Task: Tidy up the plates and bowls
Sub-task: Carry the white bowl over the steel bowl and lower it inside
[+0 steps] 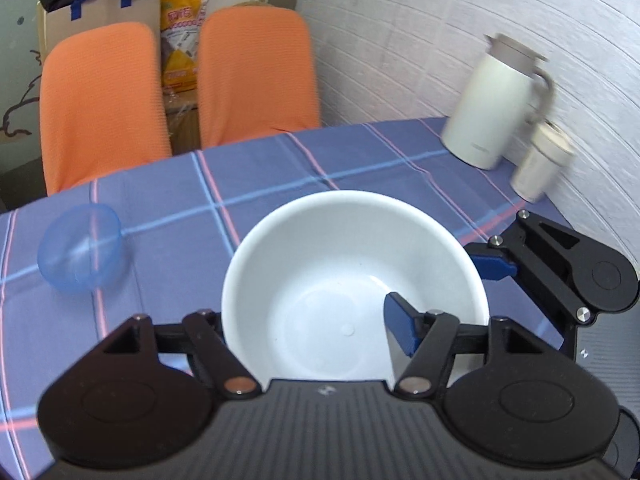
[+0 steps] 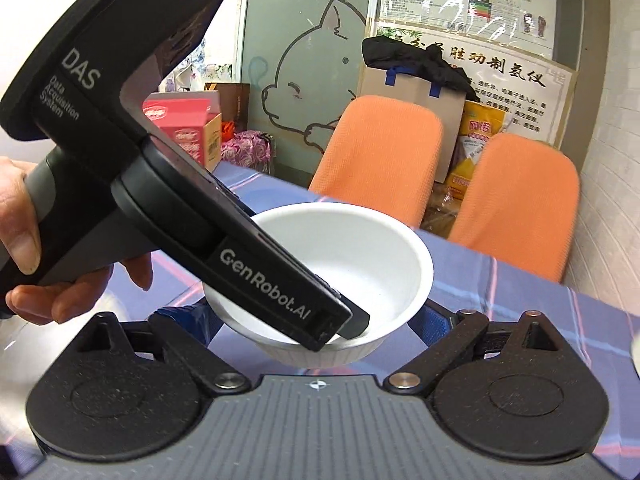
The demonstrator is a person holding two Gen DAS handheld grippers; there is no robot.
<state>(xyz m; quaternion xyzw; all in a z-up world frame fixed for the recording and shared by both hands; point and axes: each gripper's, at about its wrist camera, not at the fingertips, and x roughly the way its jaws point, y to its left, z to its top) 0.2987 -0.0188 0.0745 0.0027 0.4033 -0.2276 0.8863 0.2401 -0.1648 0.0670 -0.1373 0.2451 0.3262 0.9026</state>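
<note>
Resting on the plaid-clothed table [image 1: 280, 168], from left: blue translucent bowl [image 1: 80, 254], apart; white bowl [image 1: 344, 280], its near rim clamped by the left claw [image 2: 344, 326], one pad inside; right claw [image 2: 316, 320] wide open, flanking that bowl; cream carafe [image 1: 496, 100] and cup [image 1: 540, 164] far right.

Left wrist view sits close above the white bowl [image 1: 354, 288], facing the orange chairs [image 1: 180, 96]. Right wrist view, lower, shares both across the worktop [image 2: 520, 288].

Glossy white plastic bowl [image 1: 340, 280] — matt woven cloth [image 1: 280, 168], translucent blue bowl [image 1: 80, 254].
</note>
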